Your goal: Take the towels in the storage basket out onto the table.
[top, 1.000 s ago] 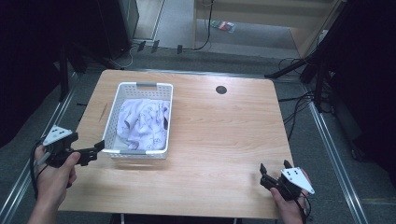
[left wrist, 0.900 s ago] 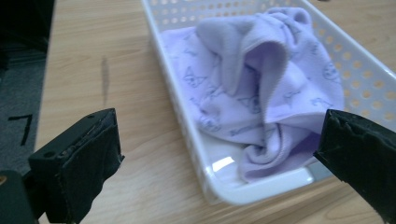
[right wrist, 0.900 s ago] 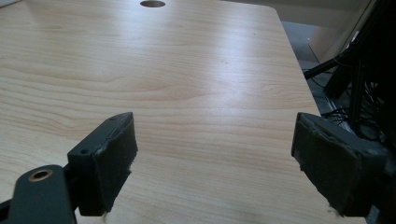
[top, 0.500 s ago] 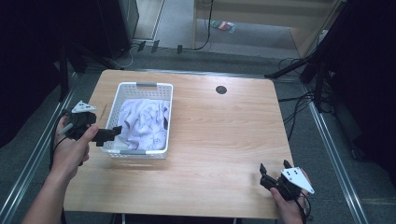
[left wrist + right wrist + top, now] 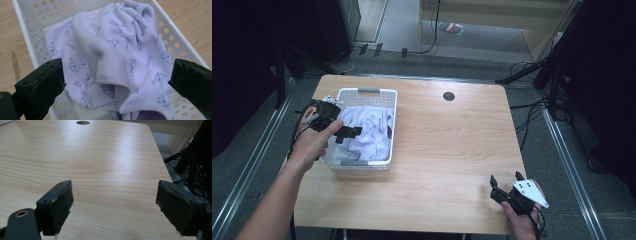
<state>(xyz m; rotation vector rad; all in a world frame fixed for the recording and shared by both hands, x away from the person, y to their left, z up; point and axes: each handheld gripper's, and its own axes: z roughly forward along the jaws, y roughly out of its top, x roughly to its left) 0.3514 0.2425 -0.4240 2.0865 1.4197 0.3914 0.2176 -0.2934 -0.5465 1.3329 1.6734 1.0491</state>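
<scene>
High view: left tool (image 5: 353,132) over basket (image 5: 367,92)

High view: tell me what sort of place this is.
Probably a lab or recording workspace, not a home. A bare wooden table stands between metal floor rails, with cables trailing over grey flooring and dark equipment stands around it.

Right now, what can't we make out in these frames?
- Basket bottom, left gripper view: the lilac towel covers it.
- Whether more cloths lie beneath: hidden under the towel.
- Towel print, high view: too small.
- Left gripper, high view: the hand covers its body.
- Right gripper: table only between open jaws.
</scene>
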